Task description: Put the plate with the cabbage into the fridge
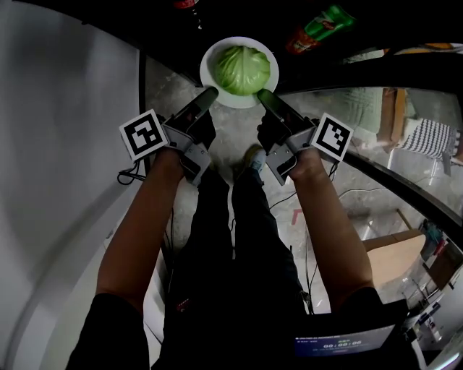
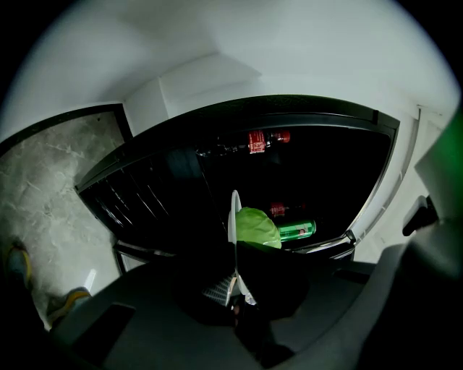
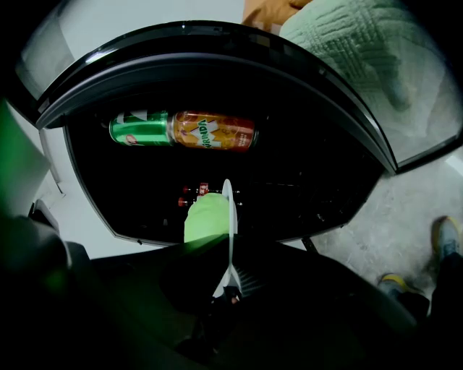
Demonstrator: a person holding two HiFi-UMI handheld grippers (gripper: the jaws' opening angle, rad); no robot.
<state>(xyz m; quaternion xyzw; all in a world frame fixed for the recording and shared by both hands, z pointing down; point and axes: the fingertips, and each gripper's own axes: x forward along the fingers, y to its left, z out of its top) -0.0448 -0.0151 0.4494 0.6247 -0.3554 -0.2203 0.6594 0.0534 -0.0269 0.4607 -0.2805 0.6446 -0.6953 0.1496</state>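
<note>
A white plate (image 1: 214, 56) carries a green cabbage (image 1: 242, 69) and hangs in the air at the dark open fridge (image 1: 239, 18). My left gripper (image 1: 207, 95) is shut on the plate's left rim, my right gripper (image 1: 263, 96) on its right rim. In the left gripper view the plate (image 2: 233, 217) shows edge-on between the jaws with the cabbage (image 2: 257, 227) to its right. In the right gripper view the plate (image 3: 229, 217) is edge-on too, with the cabbage (image 3: 206, 217) to its left.
Inside the fridge lie a green can (image 1: 329, 20) beside an orange one (image 3: 213, 131), and a red-labelled bottle (image 2: 259, 141) further in. The fridge's glass door (image 1: 391, 137) stands open to the right. A white wall (image 1: 65, 144) runs along the left. Cables (image 1: 347, 194) lie on the marble floor.
</note>
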